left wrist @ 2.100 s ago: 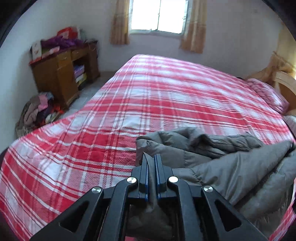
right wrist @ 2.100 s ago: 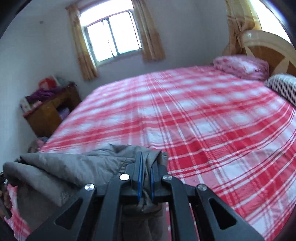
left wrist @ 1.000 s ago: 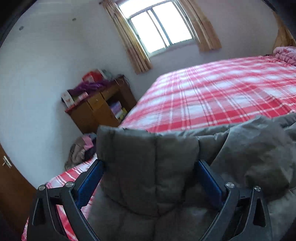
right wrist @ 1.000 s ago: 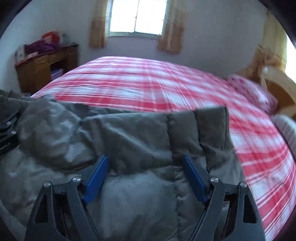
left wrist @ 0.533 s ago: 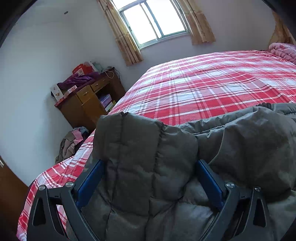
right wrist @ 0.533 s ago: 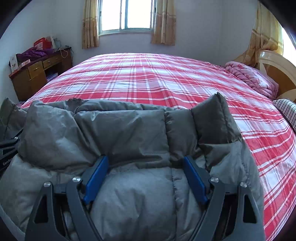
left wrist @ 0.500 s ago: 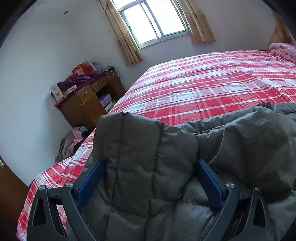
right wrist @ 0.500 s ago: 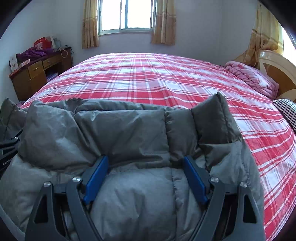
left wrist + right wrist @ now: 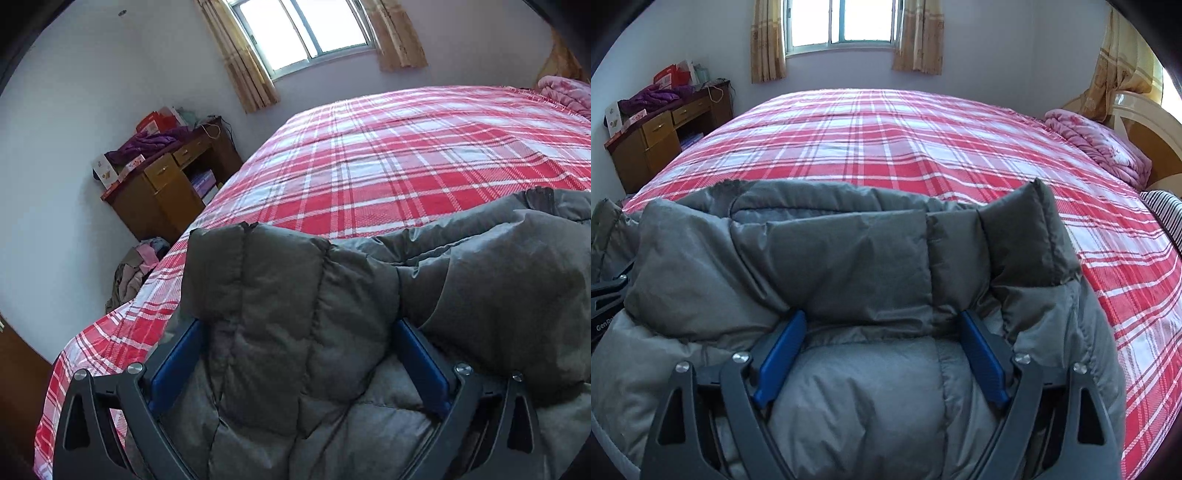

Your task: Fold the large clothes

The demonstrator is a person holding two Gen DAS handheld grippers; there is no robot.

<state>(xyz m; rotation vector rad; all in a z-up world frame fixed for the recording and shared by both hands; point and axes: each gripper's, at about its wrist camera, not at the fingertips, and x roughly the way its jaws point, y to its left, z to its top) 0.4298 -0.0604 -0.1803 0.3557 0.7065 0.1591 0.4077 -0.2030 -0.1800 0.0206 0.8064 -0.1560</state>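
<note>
the grey padded jacket (image 9: pixel 849 258) lies bunched on the near edge of the bed (image 9: pixel 905 147), its folded edge raised toward the window side. the left gripper (image 9: pixel 295 354) has its jaws spread wide, with a quilted flap standing between the blue pads (image 9: pixel 177 362), not pinched. the right gripper (image 9: pixel 882 354) is likewise wide apart around a thick fold. the spread likely suits the bulky padding, letting each tool press or reposition the fold rather than clamp it.
</note>
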